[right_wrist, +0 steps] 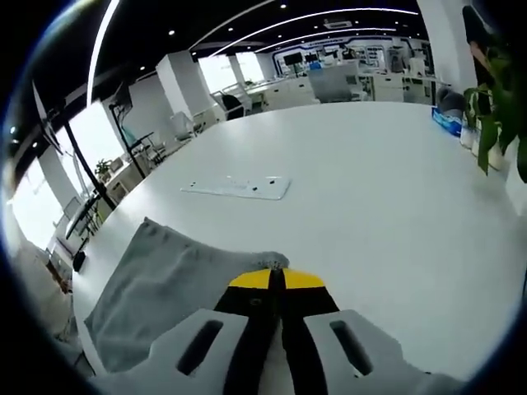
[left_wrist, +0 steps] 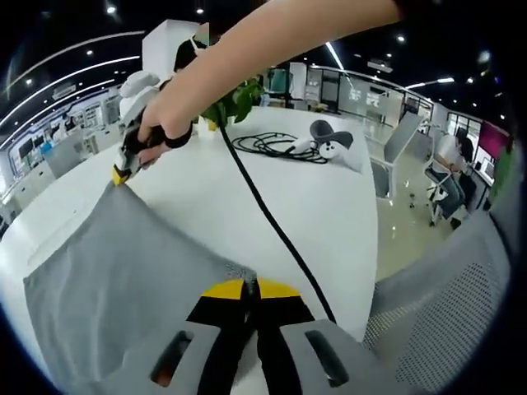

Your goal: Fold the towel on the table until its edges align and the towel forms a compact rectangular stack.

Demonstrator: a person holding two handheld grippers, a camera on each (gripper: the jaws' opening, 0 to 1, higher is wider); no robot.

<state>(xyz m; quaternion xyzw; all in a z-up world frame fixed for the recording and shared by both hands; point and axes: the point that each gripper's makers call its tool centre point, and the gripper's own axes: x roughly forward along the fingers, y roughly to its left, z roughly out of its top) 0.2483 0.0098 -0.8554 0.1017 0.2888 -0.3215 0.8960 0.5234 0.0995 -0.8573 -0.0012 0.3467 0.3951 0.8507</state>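
A grey towel lies on the white table, lifted along one edge. At the bottom of the left gripper view, my left gripper is shut on the near towel corner, yellow tips together. Further left, a hand holds my right gripper, which pinches the far corner and pulls the edge taut. In the right gripper view the towel drapes down to the left, and my right gripper is shut on its bunched corner over the table.
A black cable runs from the right gripper across the table. A coiled cable, a headset and a plant sit at the far side. Mesh chair stands right. A flat white panel lies ahead.
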